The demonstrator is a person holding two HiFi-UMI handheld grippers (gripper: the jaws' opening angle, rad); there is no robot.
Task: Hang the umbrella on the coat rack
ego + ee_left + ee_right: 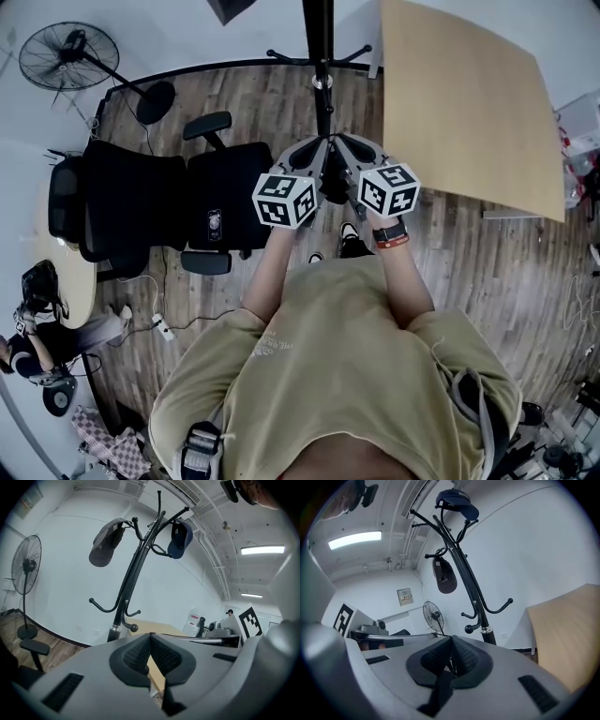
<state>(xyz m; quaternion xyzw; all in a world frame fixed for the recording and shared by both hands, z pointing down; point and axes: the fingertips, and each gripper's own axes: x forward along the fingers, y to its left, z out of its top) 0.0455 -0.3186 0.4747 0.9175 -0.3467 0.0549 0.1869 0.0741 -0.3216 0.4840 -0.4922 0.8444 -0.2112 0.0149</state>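
Closed claw (150, 636) below black coat rack (129, 582)

The coat rack (322, 89) stood at 12 o'clock, table (469, 103) at 2, chairs (141, 197) at 9; floor (253, 103) at 11 lay free.

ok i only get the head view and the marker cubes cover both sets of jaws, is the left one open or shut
observer: the left gripper is shut, with its jaws touching at the tips.
operator: and the right
observer: the right gripper is shut as well, jaws pressed together.
operator: top of the rack is cut off for me, anything hanging up there
observer: yes, the coat rack has a grey cap on one upper hook and a navy cap on another.
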